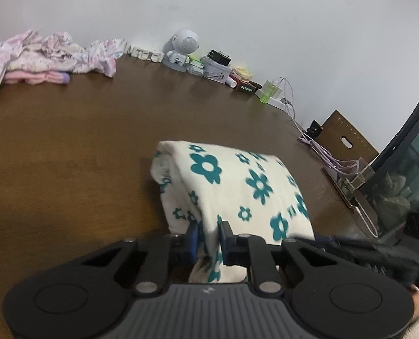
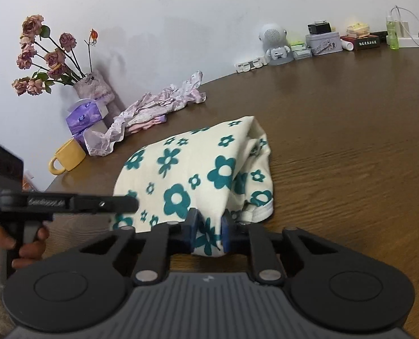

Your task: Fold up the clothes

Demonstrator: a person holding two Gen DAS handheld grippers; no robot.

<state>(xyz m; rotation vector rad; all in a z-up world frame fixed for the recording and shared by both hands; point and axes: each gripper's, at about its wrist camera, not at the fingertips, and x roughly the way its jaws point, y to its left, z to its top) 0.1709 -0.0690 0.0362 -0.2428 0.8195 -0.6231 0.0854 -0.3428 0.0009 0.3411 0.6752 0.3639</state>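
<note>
A: What do your grippers hold?
B: Your left gripper (image 1: 209, 240) and right gripper (image 2: 208, 233) each pinch the near edge of the cloth (image 1: 237, 186), which lies just ahead on the table (image 1: 82, 141).

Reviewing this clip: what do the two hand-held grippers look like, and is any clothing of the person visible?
Both the left hand-held gripper and the right hand-held gripper have a grey ribbed body with a small logo, black round side housings, black linkage arms with silver pivot pins, and blue finger pads. In the right wrist view, a hand grips a black handle, with a cream knit sleeve below it.
</note>
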